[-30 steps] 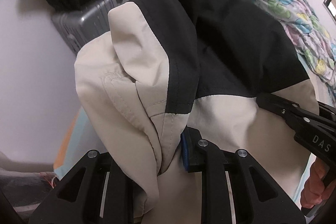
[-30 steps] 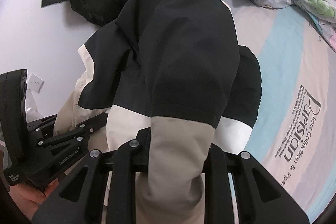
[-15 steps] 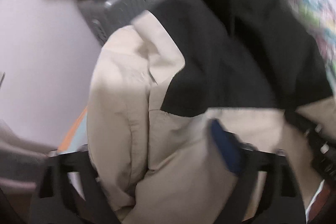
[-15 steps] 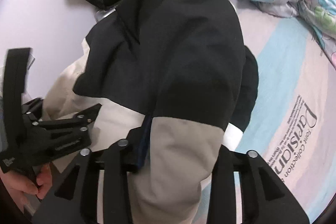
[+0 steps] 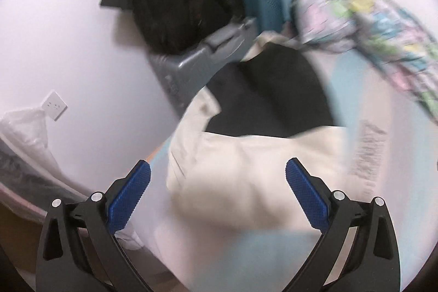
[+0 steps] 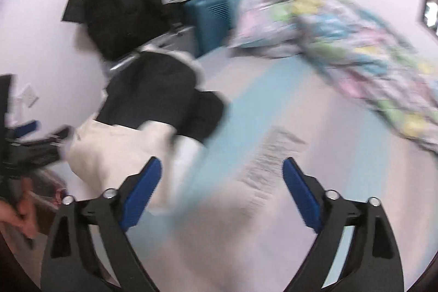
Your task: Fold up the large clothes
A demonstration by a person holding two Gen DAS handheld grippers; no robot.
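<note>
A beige and black jacket [image 5: 246, 155] lies in a folded heap on the bed near its left edge; it also shows in the right wrist view [image 6: 131, 133]. My left gripper [image 5: 217, 177] is open and empty, just in front of the jacket's beige part. My right gripper [image 6: 221, 171] is open and empty, over the striped sheet to the right of the jacket. The left gripper's black body [image 6: 30, 147] shows at the left edge of the right wrist view. Both views are motion-blurred.
A grey suitcase [image 5: 202, 67] with a black backpack [image 5: 175, 4] on it and a teal suitcase [image 5: 265, 7] stand past the bed's far left. A flowered quilt [image 6: 342, 40] lies at the right. The striped sheet [image 6: 314, 111] has printed text. A wall [image 5: 68, 45] is left.
Both grippers have opened and let go of the jacket, which has dropped onto the bed. Both grippers have pulled back from it.
</note>
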